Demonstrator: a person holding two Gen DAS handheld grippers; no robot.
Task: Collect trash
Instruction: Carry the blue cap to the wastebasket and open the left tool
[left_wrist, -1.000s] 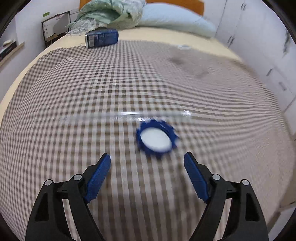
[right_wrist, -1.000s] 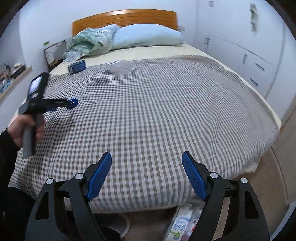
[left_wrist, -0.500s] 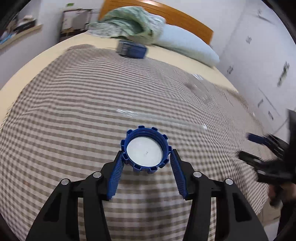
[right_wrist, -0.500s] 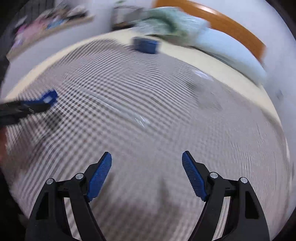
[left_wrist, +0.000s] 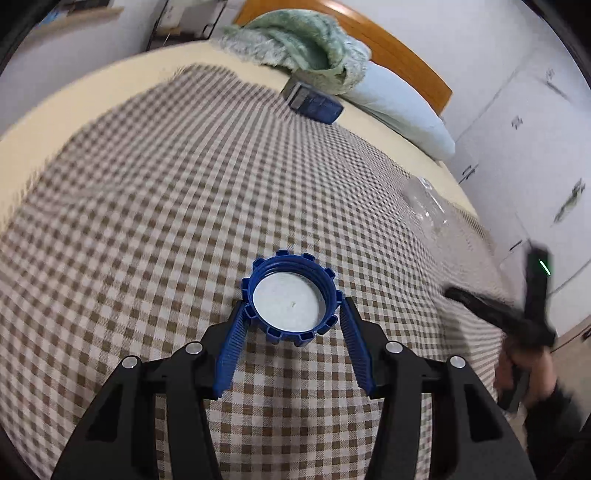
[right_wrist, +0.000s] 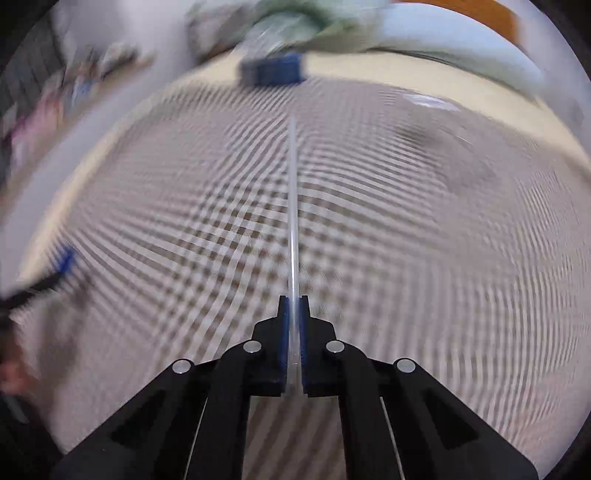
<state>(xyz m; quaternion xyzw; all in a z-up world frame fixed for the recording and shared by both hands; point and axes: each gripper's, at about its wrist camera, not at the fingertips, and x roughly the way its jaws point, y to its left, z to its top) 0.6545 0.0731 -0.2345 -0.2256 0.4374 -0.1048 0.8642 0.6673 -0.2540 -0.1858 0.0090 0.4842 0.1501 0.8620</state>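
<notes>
My left gripper (left_wrist: 291, 304) is shut on a blue bottle cap (left_wrist: 290, 297) with a white inside, held just above the checked bedspread (left_wrist: 166, 192). My right gripper (right_wrist: 293, 301) is shut on a clear thin straw (right_wrist: 293, 206) that sticks straight forward over the bedspread (right_wrist: 424, 258). The right gripper also shows blurred at the right edge of the left wrist view (left_wrist: 498, 310). A clear plastic bottle (left_wrist: 424, 206) lies on the bed at the far right; it also shows in the right wrist view (right_wrist: 430, 101). A dark blue box (left_wrist: 312, 99) lies near the pillows, also in the right wrist view (right_wrist: 273, 72).
A green blanket (left_wrist: 299, 44) and a pale blue pillow (left_wrist: 399, 107) lie at the wooden headboard (left_wrist: 402, 51). White cupboards (left_wrist: 524, 147) stand close beside the bed on the right. A shelf with items (right_wrist: 55, 96) runs along the left wall.
My left gripper closed on the blue cap and lifted it. My right gripper swung over the bed and closed on the straw. Both views still show motion blur.
</notes>
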